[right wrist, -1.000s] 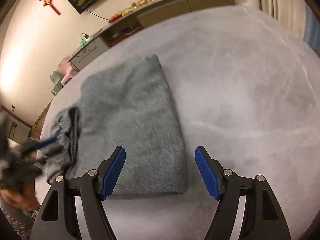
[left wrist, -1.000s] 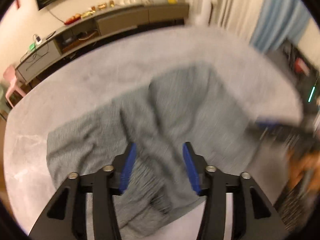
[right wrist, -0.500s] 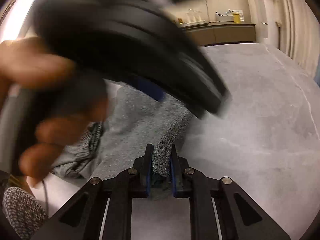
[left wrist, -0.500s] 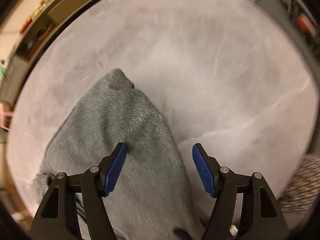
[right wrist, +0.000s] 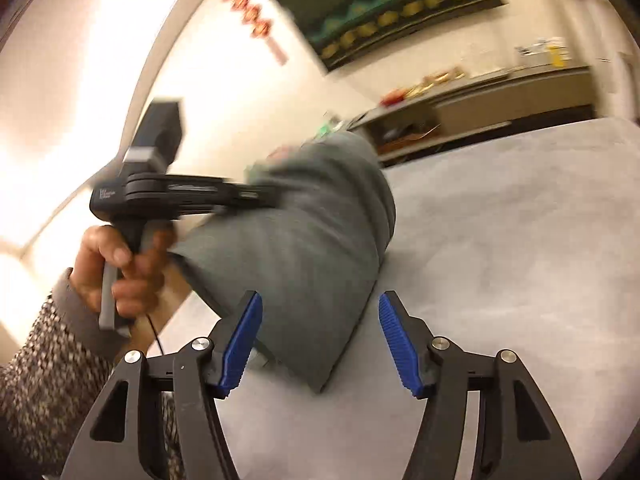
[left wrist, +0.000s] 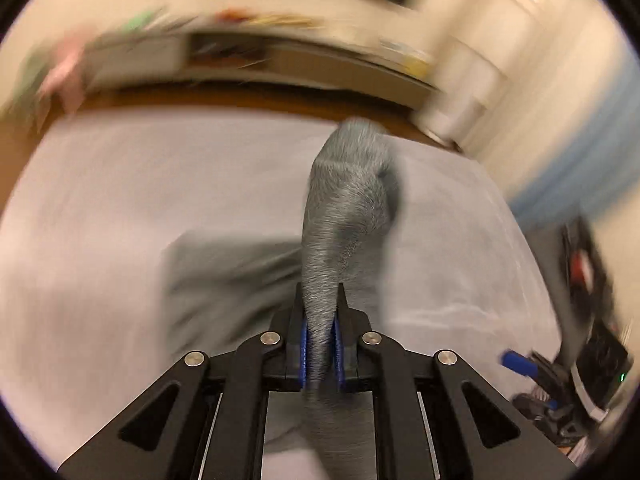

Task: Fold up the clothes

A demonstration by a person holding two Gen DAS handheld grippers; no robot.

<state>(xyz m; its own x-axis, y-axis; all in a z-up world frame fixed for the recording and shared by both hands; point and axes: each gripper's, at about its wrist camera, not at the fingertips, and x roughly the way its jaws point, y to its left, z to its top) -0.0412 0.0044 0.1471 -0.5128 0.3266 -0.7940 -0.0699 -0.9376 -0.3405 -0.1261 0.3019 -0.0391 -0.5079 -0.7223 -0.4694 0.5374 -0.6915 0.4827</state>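
A grey fuzzy garment (left wrist: 348, 200) is lifted off the pale grey table (left wrist: 100, 200), with part of it still lying there. My left gripper (left wrist: 320, 300) is closing, and its blue pads pinch a bunched fold of the cloth. In the right wrist view the same garment (right wrist: 312, 240) hangs in a thick drape from the left gripper (right wrist: 256, 196), held by a person's hand (right wrist: 120, 264). My right gripper (right wrist: 320, 304) is opening. The garment's lower corner hangs between its blue pads (right wrist: 240, 340), which do not press on it.
A low sideboard (right wrist: 500, 96) with small items runs along the far wall under a dark picture (right wrist: 392, 4). A knitted sleeve (right wrist: 48, 360) fills the lower left. Blue curtains (left wrist: 580, 160) and dark equipment (left wrist: 592, 344) stand at the right in the left wrist view.
The left gripper went from open over the flat garment to shut on a fold and lifted it. The right gripper let go of its pinch, opened and rose.
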